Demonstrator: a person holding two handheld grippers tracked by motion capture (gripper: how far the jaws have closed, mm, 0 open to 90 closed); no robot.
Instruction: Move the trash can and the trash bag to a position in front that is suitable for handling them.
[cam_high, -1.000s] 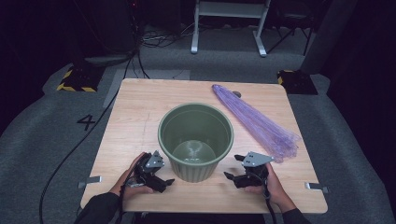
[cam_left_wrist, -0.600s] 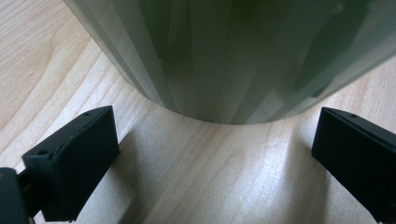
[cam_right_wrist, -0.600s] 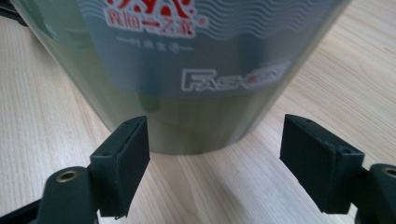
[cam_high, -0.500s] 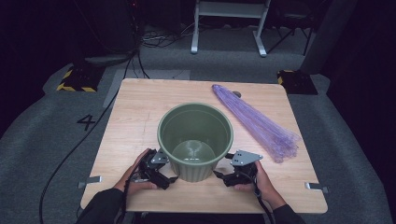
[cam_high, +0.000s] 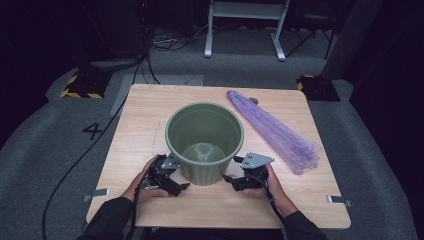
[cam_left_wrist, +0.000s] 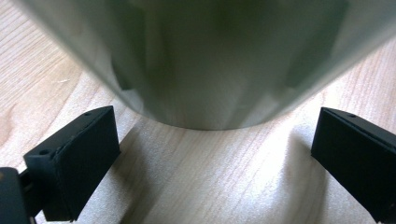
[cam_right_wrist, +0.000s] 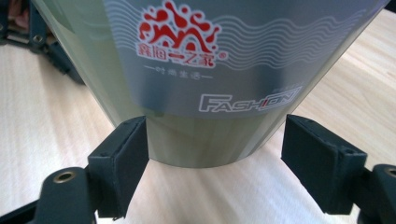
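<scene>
An empty olive-green plastic bucket stands upright at the middle of the wooden table. My left gripper lies low at the bucket's near left, and my right gripper at its near right, each in a hand. In the left gripper view the bucket looms just ahead and the left gripper is open, nothing between its pads. In the right gripper view the bucket's labelled wall is right in front. The right gripper is open with its jaws standing either side of the base.
A long folded bundle of translucent purple plastic lies diagonally on the right half of the table. Cables and a metal stand are on the floor beyond the far edge. Bare wood lies to the left of the bucket.
My right gripper has slid left across the table up to the bucket's base. The left gripper has hardly moved. Bucket and purple bundle are where they were.
</scene>
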